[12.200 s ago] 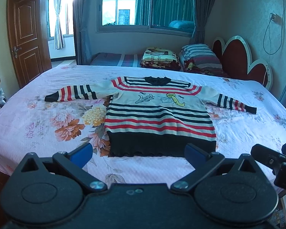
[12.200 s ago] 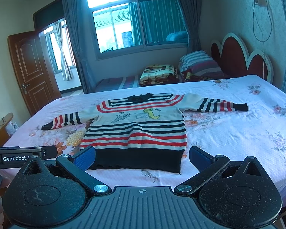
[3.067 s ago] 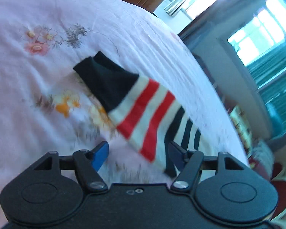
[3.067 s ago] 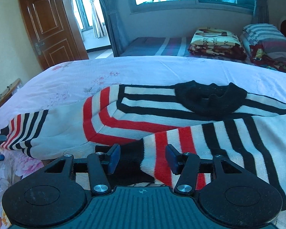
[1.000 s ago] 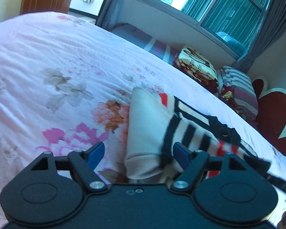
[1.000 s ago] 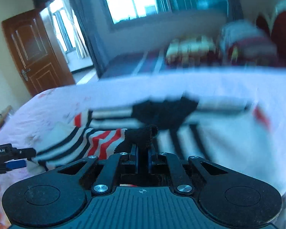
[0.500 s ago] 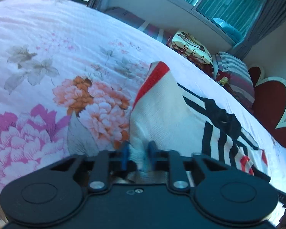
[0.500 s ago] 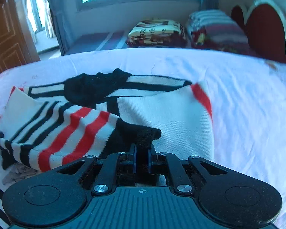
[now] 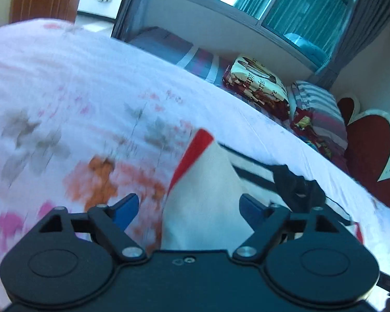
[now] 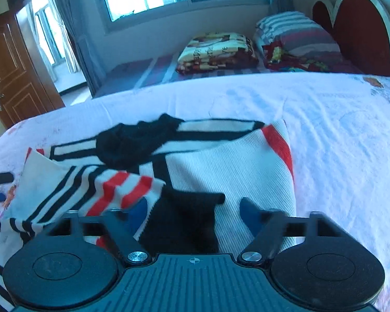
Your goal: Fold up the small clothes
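Sweater [image 10: 221, 171] soft, limp knit, light; sags when lifted. Both jaws just opened wide: black cuff [image 10: 184, 221] loose between right jaws, folded shoulder edge [image 9: 205, 202] between left. Pinch doubled edges.

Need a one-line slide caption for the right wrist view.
Right claw open over the black cuff of the striped sweater, sleeves folded in, on the floral bedsheet.

Floral bedsheet [image 10: 338, 135]; folded blankets [image 10: 215, 50] beside striped pillow [image 10: 299, 32]; red headboard [image 10: 361, 20]; wooden door [image 10: 10, 70].
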Demonstrator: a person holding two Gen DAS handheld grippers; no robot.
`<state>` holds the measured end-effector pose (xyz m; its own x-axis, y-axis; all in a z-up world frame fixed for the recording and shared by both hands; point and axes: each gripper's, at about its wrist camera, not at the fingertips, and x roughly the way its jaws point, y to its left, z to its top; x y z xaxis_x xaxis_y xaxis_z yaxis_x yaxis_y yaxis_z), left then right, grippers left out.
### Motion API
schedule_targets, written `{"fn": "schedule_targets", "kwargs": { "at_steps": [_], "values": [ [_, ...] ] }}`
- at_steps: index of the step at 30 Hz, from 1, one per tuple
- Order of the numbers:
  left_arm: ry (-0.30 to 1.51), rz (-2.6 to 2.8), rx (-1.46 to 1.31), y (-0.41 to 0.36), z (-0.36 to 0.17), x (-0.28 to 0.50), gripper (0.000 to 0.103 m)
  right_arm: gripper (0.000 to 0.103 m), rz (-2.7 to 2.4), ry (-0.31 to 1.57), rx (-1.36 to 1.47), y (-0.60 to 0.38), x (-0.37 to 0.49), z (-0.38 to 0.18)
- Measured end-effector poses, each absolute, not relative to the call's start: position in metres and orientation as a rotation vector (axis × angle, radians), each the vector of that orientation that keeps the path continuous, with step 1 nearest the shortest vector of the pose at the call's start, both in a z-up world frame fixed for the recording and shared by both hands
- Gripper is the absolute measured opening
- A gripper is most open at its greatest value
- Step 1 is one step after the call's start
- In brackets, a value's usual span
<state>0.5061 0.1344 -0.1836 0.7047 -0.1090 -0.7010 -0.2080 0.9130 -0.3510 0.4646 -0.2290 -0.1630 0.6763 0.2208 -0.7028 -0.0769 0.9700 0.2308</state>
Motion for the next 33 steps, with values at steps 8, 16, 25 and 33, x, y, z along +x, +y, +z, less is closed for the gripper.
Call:
{"fn": "schedule_targets", "kwargs": {
  "at_steps": [8, 16, 25, 33],
  "values": [
    [0.843, 0.081, -0.476, 0.148, -0.213, 0.56, 0.033, 0.017, 0.138, 0.851, 0.199, -0.227, 0.485, -0.177],
    [0.811, 0.131, -0.424, 0.148, -0.215, 0.568, 0.019, 0.01, 0.091, 0.838, 0.069, -0.219, 0.498, -0.188],
    [0.758, -0.028, -0.329, 0.109, -0.164, 0.495, 0.035, 0.011, 0.188, 0.744, 0.15, -0.216, 0.461, -0.147],
    [0.84, -0.092, -0.211, 0.071, -0.205, 0.454, 0.04, 0.011, 0.202, 0.846, -0.013, -0.175, 0.45, -0.181]
  ]
}}
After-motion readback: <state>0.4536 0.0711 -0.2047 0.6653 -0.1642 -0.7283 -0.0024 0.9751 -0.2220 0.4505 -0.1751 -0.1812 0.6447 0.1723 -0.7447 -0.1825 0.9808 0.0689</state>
